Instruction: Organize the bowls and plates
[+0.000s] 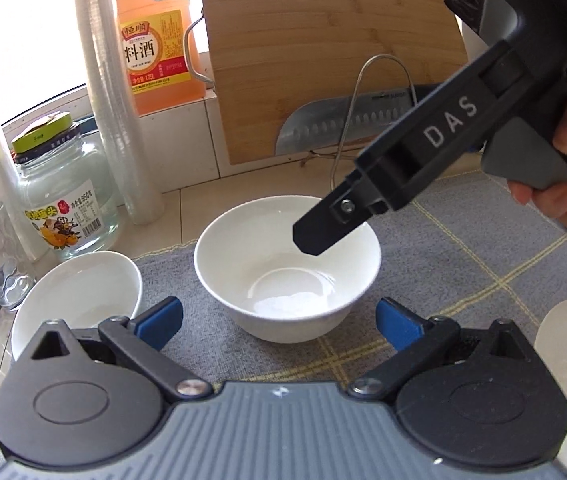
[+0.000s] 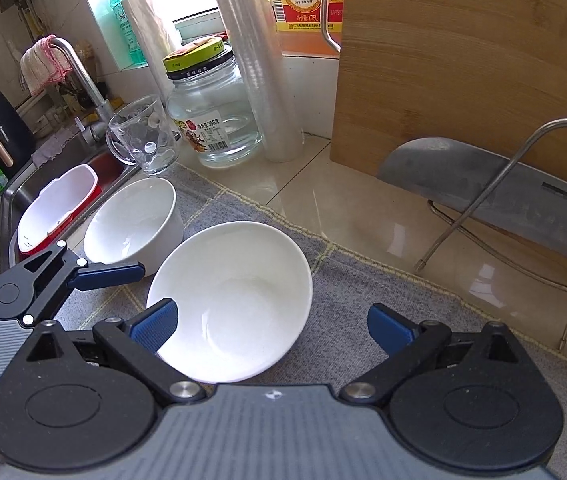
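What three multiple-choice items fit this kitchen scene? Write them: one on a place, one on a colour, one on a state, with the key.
1. Where is the knife?
A. In the sink
B. Leaning against the cutting board
C. Inside a bowl

2. What colour is the lid on the glass jar?
A. Red
B. Blue
C. Green

3. How is the right gripper?
A. Open
B. Shut on a bowl
C. Shut on a mug

Key: 1 B, as the blade stands on edge in front of the board; 2 C, as the lid shows green with a dark band under it; 3 A, as its two blue pads stand wide apart.
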`<act>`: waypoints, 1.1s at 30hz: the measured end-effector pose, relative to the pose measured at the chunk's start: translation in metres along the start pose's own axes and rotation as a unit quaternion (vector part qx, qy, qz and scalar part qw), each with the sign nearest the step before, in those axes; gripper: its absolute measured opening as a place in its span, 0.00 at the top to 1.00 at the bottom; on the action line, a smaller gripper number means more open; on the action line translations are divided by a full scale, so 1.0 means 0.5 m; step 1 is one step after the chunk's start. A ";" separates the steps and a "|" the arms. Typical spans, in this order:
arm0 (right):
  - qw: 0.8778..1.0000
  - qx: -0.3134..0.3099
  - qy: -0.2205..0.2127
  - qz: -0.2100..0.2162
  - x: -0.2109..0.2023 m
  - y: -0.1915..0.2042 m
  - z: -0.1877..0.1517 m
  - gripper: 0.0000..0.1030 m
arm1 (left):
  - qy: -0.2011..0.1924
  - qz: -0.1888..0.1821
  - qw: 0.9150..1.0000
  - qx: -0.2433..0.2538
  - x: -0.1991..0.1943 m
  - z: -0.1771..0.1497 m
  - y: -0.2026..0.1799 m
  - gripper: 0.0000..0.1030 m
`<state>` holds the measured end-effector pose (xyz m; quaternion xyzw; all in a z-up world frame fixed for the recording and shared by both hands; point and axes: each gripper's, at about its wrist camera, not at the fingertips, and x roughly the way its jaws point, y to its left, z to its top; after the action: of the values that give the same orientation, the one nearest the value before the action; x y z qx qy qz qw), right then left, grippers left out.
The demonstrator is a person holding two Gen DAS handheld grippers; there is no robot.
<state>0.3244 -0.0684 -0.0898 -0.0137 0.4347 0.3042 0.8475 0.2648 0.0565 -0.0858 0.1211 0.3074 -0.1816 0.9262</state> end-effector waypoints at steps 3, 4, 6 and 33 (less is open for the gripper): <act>1.000 0.000 0.004 0.007 0.014 -0.002 0.006 0.04 | 0.002 0.000 1.000 0.005 0.009 -0.001 -0.002 0.02; 1.000 0.000 0.006 0.008 0.019 -0.002 0.008 0.05 | 0.004 0.000 1.000 0.006 0.012 -0.001 -0.002 0.03; 1.000 0.000 0.010 0.011 0.029 -0.005 0.012 0.13 | 0.006 0.000 1.000 0.006 0.016 -0.001 -0.001 0.04; 0.999 0.001 0.022 0.030 0.057 -0.007 0.028 0.36 | 0.000 -0.025 1.000 0.018 0.023 0.008 0.008 0.16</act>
<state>0.3488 -0.0529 -0.1035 -0.0064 0.4536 0.3287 0.8284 0.2770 0.0556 -0.0891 0.1298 0.3073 -0.2103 0.9190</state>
